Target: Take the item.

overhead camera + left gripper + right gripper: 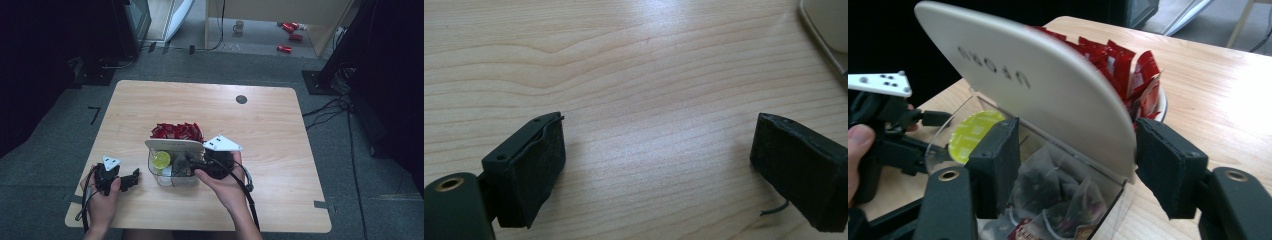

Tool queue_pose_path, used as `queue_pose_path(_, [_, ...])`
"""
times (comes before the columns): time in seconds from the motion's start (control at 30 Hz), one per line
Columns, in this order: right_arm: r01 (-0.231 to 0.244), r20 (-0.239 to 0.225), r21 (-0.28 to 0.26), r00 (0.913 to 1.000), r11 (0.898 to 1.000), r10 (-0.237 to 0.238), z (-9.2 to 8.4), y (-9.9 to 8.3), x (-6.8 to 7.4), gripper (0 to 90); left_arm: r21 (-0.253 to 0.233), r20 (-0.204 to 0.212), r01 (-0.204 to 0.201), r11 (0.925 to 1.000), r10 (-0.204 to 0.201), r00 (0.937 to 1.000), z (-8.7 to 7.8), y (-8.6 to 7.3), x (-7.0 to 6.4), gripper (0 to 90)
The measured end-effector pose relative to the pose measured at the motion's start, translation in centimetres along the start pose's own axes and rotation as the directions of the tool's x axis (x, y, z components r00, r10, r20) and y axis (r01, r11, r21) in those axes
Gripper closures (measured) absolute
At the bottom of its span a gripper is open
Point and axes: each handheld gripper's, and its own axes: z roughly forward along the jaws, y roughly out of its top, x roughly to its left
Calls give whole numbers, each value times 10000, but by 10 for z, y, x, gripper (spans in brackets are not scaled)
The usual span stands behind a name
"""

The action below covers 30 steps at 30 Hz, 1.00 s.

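Now right hand-held gripper point(1075, 165) straddles the clear box's raised lid point(1033, 95)

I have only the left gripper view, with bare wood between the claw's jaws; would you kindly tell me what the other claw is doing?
Observer: The right claw is at a clear box near the table's middle. Its jaws stand apart, either side of the raised white lid.
Operator: Thank you. What is in the box?
Observer: Tea bags and a yellow-green capsule.
Operator: Is anything behind it?
Observer: A white bowl heaped with red packets stands just beyond the box.
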Motion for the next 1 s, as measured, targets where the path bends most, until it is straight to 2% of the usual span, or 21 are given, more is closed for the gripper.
queue_pose_path(0.17, [94,-603,2,9981,10000,-93,-9,-5,6,311,-7,5,20,10000,-20,10000,0,0,0,80])
queue_pose_path(0.3, [727,-611,29,9955,9974,-724,-17,-13,16,263,-22,-1,20,10000,-20,10000,0,0,0,81])
queue_pose_path(0.37, [789,-588,14,9952,9969,-787,-19,-14,17,262,-31,-5,27,10000,-27,10000,0,0,0,80])
queue_pose_path(0.4, [797,-614,15,9949,9968,-795,-21,-14,19,262,-26,-5,26,10000,-26,10000,0,0,0,80])
queue_pose_path(0.43, [600,-959,123,9937,9981,-585,-22,-15,18,261,-9,-4,2,10000,-2,10000,0,0,0,80])
queue_pose_path(0.6, [562,-956,370,9940,9977,-524,-22,-21,17,267,-11,-5,1,10000,-1,10000,0,0,0,80])
queue_pose_path(0.67, [357,-890,352,9955,9987,-324,-22,-21,14,316,-14,-7,4,10000,-4,10000,0,0,0,80])
queue_pose_path(0.7, [188,-838,272,9963,9995,-165,-21,-20,13,363,-10,-3,2,10000,-2,10000,0,0,0,80])
queue_pose_path(0.73, [-109,-813,8,9966,9999,109,-21,-16,10,454,-9,-3,3,10000,-3,10000,0,0,0,80])
queue_pose_path(0.77, [-201,-805,-100,9966,9997,193,-20,-15,9,492,2,0,1,10000,-1,10000,0,0,0,80])
queue_pose_path(0.8, [-201,-805,-100,9966,9997,193,-20,-15,9,492,5,1,1,10000,-1,10000,0,0,0,80])
queue_pose_path(0.83, [-323,-749,-221,9967,9992,305,-18,-13,7,528,8,0,-2,10000,2,10000,0,0,0,80])
queue_pose_path(0.87, [-626,-690,-267,9958,9977,606,-12,-9,5,571,14,6,-3,10000,3,10000,0,0,0,80])
queue_pose_path(1.0, [-770,-605,-337,9954,9965,749,-2,-2,4,578,11,4,-3,10000,3,10000,0,0,0,80])
